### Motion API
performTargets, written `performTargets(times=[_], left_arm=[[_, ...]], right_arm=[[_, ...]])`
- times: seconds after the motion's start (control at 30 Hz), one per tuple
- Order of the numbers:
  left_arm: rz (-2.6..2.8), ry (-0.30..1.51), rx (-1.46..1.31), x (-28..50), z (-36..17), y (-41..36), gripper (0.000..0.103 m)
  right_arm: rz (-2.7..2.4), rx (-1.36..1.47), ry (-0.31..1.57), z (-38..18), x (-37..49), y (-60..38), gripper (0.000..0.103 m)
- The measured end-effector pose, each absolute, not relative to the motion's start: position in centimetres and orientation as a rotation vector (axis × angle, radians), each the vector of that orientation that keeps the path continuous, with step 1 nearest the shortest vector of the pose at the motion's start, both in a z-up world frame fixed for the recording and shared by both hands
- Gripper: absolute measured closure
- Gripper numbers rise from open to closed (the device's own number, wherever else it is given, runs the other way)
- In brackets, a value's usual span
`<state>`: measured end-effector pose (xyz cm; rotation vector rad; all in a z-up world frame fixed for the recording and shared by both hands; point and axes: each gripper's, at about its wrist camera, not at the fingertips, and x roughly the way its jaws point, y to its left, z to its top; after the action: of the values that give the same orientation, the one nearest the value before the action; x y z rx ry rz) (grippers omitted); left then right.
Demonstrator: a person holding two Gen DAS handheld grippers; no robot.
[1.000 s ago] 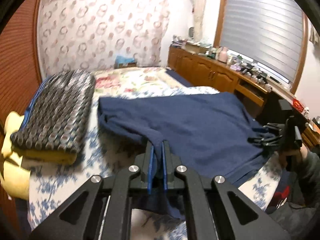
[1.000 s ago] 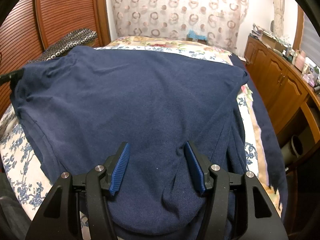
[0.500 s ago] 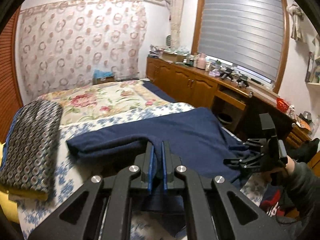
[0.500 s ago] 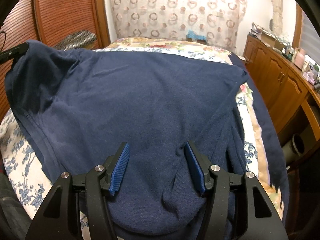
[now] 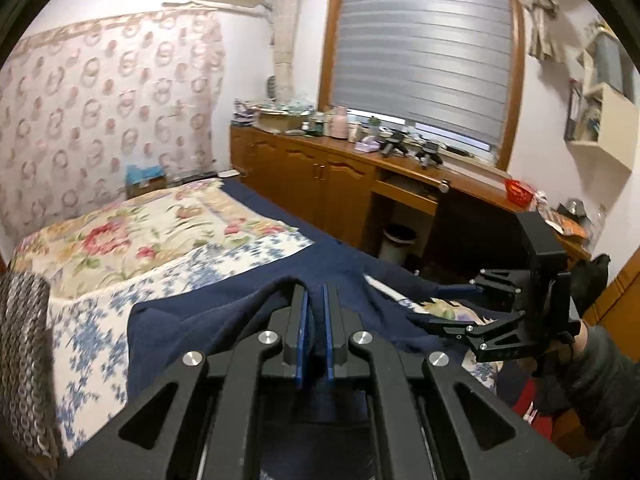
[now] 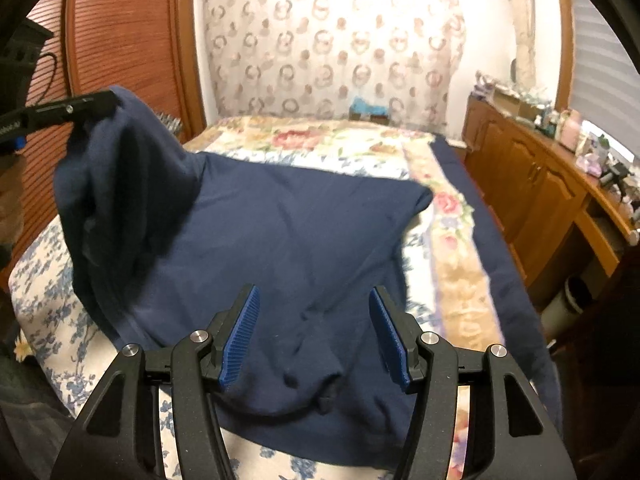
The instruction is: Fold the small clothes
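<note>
A navy blue garment point(image 6: 280, 220) lies spread on the flowered bed cover point(image 6: 360, 140). My left gripper point(image 5: 314, 292) is shut on one corner of it and holds that corner up off the bed; in the right wrist view this left gripper point(image 6: 100, 104) shows at the upper left with the cloth draping down from it. My right gripper point(image 6: 314, 296) hovers over the garment's near bunched edge. Its blue pads point(image 6: 240, 336) stand wide apart and do not press on the cloth between them. In the left wrist view the right gripper point(image 5: 436, 306) is at the right, beside the garment point(image 5: 200, 320).
A patterned folded blanket point(image 5: 24, 340) lies at the bed's left edge. A wooden cabinet point(image 5: 320, 176) with clutter on top runs along the right wall, with a waste bin point(image 5: 398, 240) under the desk. A slatted wooden door point(image 6: 120, 40) stands left. A person's sleeve point(image 5: 600, 380) is behind the right gripper.
My left gripper has risen and swung toward the right with the garment corner, lifting that side off the bed. The right gripper has lifted a little, still open.
</note>
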<state>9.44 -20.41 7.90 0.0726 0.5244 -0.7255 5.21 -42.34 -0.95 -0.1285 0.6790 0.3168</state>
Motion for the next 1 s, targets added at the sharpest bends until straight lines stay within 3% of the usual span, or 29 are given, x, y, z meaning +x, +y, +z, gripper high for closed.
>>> performTargets(times=[0.2, 0.3, 0.37, 0.5, 0.57, 1.0], left_arm=[[-0.81, 0.526, 0.103, 9.1, 9.6, -24.2, 0.1], [-0.826, 0.592, 0.119, 9.3, 9.0, -25.6, 0.092], [-0.832, 0.599, 0.124, 9.1, 8.4, -25.7, 0.074], [-0.79, 0.613, 0.118, 9.0, 7.6, -24.8, 0.062], [-0.769, 0.619, 0.108, 9.0, 7.1, -23.7, 0.05], [-0.531, 0.645, 0.064, 8.9, 1.7, -15.6, 0.048]], right_arm=[[0.264, -0.122, 0.63, 1.0, 4.3, -44.1, 0.045], [0.25, -0.109, 0.616, 1.5, 3.9, -45.0, 0.045], [0.246, -0.113, 0.614, 1.6, 3.9, -45.2, 0.045], [0.254, -0.12, 0.624, 1.3, 4.0, -44.5, 0.045], [0.267, -0.119, 0.633, 1.1, 4.3, -44.2, 0.045], [0.436, -0.204, 0.754, -3.3, 7.3, -38.1, 0.044]])
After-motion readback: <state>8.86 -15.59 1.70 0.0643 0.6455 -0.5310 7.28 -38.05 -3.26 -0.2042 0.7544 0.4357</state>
